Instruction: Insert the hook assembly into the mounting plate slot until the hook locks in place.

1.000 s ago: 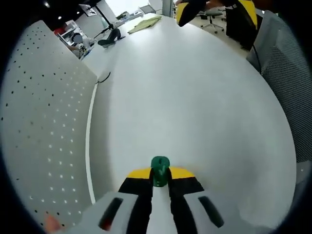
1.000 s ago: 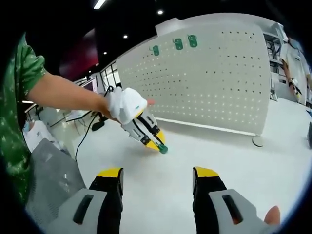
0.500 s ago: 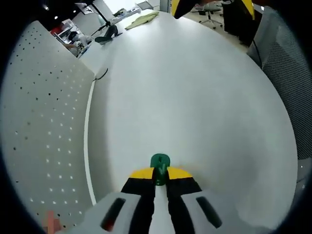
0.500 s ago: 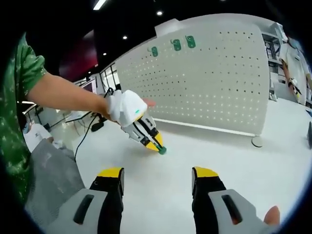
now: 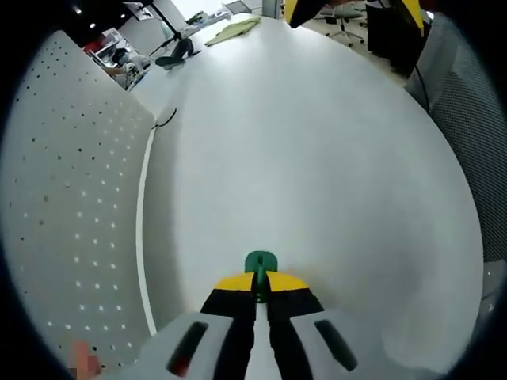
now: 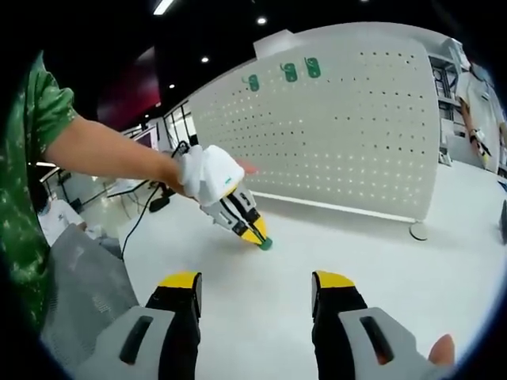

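Note:
A small green hook point(image 5: 260, 266) sits pinched between the yellow tips of my left gripper point(image 5: 259, 283), just above the white table point(image 5: 317, 158). The right gripper view shows the same left gripper point(image 6: 255, 234) shut on the green hook point(image 6: 265, 244), low over the table, held by a person's arm. The white pegboard point(image 6: 348, 134) stands upright behind it, with three green hooks point(image 6: 289, 72) hung near its top edge. In the left gripper view the pegboard point(image 5: 71, 237) runs along the left side. My right gripper point(image 6: 257, 289) is open and holds nothing.
The pegboard's round foot point(image 6: 418, 230) rests on the table at the right. A grey mesh chair point(image 5: 467, 111) stands past the table's right edge. Black cables point(image 6: 142, 210) and a yellow-green cloth point(image 5: 234, 32) lie at the table's far end.
The left gripper's jaws have drawn closer together on the green hook. The right gripper has stayed still and open.

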{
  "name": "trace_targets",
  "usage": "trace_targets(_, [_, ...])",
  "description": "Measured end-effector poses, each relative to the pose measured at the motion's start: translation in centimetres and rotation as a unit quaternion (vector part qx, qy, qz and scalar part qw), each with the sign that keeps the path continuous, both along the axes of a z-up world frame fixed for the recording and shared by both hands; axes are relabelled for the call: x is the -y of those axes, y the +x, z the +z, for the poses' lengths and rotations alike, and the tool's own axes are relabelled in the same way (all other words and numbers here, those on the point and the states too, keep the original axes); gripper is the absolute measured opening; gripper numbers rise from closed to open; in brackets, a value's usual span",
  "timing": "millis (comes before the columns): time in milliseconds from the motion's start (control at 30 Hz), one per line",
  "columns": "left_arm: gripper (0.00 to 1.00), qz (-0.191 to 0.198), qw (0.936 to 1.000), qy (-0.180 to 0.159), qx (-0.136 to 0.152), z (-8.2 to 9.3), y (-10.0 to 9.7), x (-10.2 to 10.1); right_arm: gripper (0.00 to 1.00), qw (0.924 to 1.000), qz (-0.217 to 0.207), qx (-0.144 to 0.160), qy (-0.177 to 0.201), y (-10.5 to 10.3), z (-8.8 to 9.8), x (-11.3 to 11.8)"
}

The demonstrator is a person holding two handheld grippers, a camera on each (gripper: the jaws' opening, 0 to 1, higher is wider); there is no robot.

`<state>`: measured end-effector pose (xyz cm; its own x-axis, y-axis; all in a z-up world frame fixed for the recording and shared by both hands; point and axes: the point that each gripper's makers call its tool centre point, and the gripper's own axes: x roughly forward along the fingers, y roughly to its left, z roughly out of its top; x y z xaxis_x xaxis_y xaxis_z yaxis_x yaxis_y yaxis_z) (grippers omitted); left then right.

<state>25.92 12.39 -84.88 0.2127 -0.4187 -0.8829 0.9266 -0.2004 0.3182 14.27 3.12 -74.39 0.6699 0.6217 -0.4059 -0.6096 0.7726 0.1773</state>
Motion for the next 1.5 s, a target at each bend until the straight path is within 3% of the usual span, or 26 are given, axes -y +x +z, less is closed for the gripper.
trace_targets(533, [0.03,-0.004,0.9999,-0.013,0.001,0.2,-0.3,0.2,0.57,1.0000,0.004,0.000,-0.002,0.1,0.1,-0.3])
trace_targets(933, [0.03,0.031,0.9983,-0.049,0.007,1.6,0.0,-0.2,0.57,0.9999,0.014,0.005,-0.007,0.2,0.6,-0.9])
trace_targets(1500, [0.03,0.109,0.9852,-0.132,0.012,4.8,-1.0,-2.2,0.57,0.9986,0.042,0.021,-0.025,0.6,2.4,-2.6])
